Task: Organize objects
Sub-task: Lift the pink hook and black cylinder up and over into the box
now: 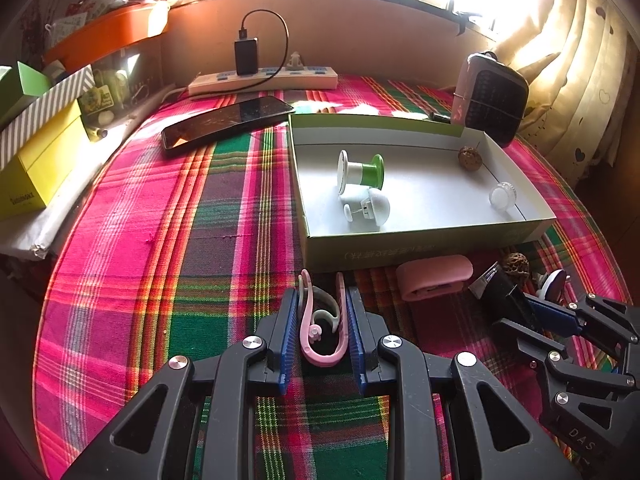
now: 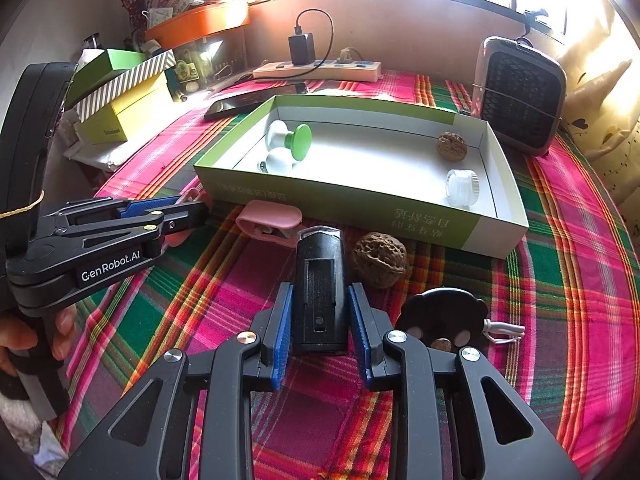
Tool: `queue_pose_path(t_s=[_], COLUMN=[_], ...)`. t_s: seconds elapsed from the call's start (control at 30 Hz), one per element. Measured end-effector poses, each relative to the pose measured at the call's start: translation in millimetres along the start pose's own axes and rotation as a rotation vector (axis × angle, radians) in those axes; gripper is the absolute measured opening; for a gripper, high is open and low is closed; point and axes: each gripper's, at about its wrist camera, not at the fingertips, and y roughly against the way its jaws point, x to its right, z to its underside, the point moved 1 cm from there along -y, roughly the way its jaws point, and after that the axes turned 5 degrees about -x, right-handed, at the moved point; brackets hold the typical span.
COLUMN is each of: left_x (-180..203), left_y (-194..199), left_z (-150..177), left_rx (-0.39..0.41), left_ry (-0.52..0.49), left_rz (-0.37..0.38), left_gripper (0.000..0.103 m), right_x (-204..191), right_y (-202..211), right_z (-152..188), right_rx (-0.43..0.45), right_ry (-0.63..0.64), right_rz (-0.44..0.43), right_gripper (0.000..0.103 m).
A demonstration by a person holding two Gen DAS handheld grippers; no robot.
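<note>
The left gripper (image 1: pixel 323 320) has its two blue pads pressed on a bendy pink and grey hook (image 1: pixel 320 328) and holds it just in front of the near edge of the box (image 1: pixel 420 240). The right gripper (image 2: pixel 320 320) squeezes a black block with a clear tip (image 2: pixel 320 288). The block points toward the box and its tip is close to a pink clip (image 2: pixel 269 222) lying on the cloth (image 2: pixel 560 280).

Just right of the black block sits a brown walnut (image 2: pixel 379 259), touching nothing. Nearer and farther right is a black round thing with a white cord (image 2: pixel 444 316), right beside the right gripper's outer finger. The pink clip lies against the near wall of the box.

The box is open on top, with low green walls and a white floor. Inside, on the left, a green and white spool (image 1: pixel 360 170) lies on its side, with a white plug (image 1: pixel 370 207) just in front of it. On the right, a second walnut (image 1: pixel 469 157) sits by the far wall and a small clear cap (image 1: pixel 502 196) sits by the right wall. The middle of the floor between them is bare.

Left of the box the striped cloth lies flat, with lots of room. Far back are a dark phone (image 1: pixel 228 122), a white power strip (image 1: pixel 264 80) with a black charger, and a small fan (image 1: pixel 492 98) at the far right. Yellow and striped boxes (image 1: pixel 40 160) are stacked along the left edge.
</note>
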Motion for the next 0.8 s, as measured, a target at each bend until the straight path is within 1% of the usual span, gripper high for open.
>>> queue_pose_path(t_s=[0.17,0.33,0.6,0.8], left_x=[0.3,0.6,1.8,6.2], left_y=[8.8,16.8,21.7,21.8], left_z=[-3.6,-11.0,-30.3,-47.2], left_rx=[0.015,0.027,0.047,0.059], left_ry=[-0.004,-0.009,-0.016,-0.037], left_rz=[0.008,0.022,0.031,0.032], left_gripper=[0.021,0.021,0.021,0.021], right_x=[-1.8,1.2,9.7,17.0], right_y=[6.0,13.2,25.3,23.1], right_z=[-2.4,-10.4,-33.4,-52.8], right_rx=[0.011,0.029,0.069,0.071], right_ry=[-0.003,-0.015,-0.031,-0.042], right_rz=[-0.024,-0.029,-0.02,-0.016], right_gripper=[0.028,0.028,0.028,0.028])
